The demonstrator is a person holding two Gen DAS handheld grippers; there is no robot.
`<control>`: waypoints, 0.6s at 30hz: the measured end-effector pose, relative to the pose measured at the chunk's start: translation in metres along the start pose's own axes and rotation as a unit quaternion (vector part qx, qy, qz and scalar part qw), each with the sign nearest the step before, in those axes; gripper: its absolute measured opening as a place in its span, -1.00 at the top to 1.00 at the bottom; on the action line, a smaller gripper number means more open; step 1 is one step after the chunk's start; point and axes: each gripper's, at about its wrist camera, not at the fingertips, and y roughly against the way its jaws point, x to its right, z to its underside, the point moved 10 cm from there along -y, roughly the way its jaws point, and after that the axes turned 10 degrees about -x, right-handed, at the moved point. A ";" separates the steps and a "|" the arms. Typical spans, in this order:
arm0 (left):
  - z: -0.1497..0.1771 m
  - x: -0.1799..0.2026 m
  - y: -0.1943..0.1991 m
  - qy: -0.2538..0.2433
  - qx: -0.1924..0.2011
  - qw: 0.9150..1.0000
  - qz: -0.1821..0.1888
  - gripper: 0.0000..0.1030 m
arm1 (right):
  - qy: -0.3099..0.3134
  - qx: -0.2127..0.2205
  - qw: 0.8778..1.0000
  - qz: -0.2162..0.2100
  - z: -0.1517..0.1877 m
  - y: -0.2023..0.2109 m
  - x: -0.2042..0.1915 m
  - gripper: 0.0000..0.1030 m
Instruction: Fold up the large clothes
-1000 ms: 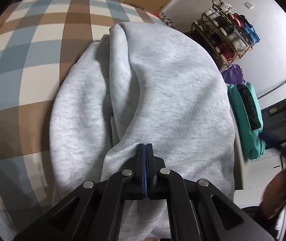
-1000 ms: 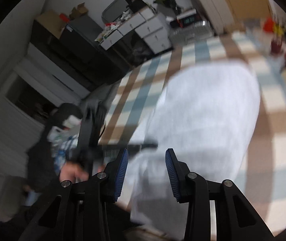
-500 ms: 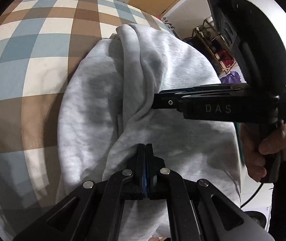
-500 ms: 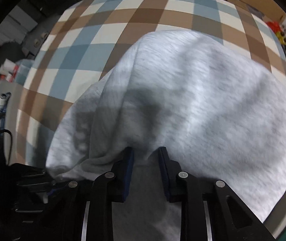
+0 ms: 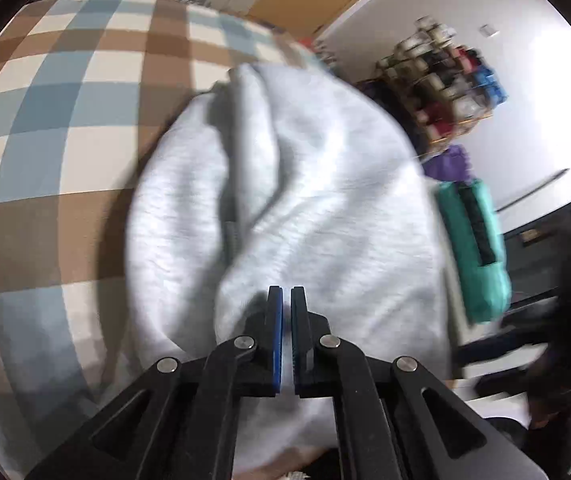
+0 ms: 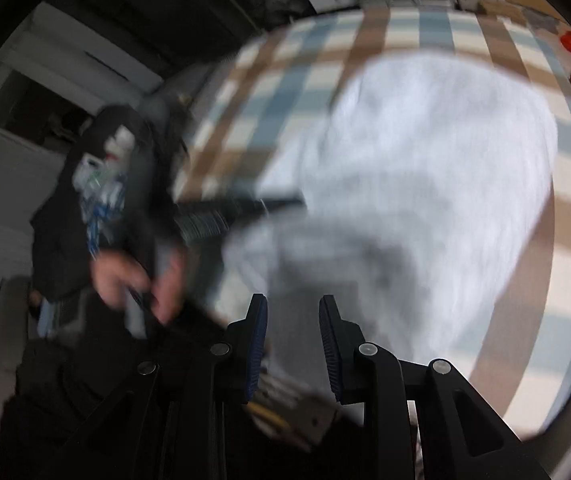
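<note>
Below, left gripper [image 5: 286,300] angles down, jaws pinching grey sweatshirt [image 5: 325,184]; right gripper [image 6: 292,312] jaws spread.

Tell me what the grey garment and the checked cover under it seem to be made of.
The grey sweatshirt looks like heathered cotton-type jersey or fleece, matte: speckled grey surface, soft rounded folds. The checked bedcover looks like thin, smooth woven fabric, matte, with flat blue, brown and cream checks; motion blur hides the weave, so the fibre is uncertain.

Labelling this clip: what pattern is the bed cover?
The bed cover is checked in brown, blue and cream; clearest in the left wrist view.
</note>
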 end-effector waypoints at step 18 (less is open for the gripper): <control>0.020 -0.015 -0.012 0.007 -0.044 0.999 -0.001 1.00 | -0.084 0.062 0.994 -0.037 0.018 -0.041 0.040 1.00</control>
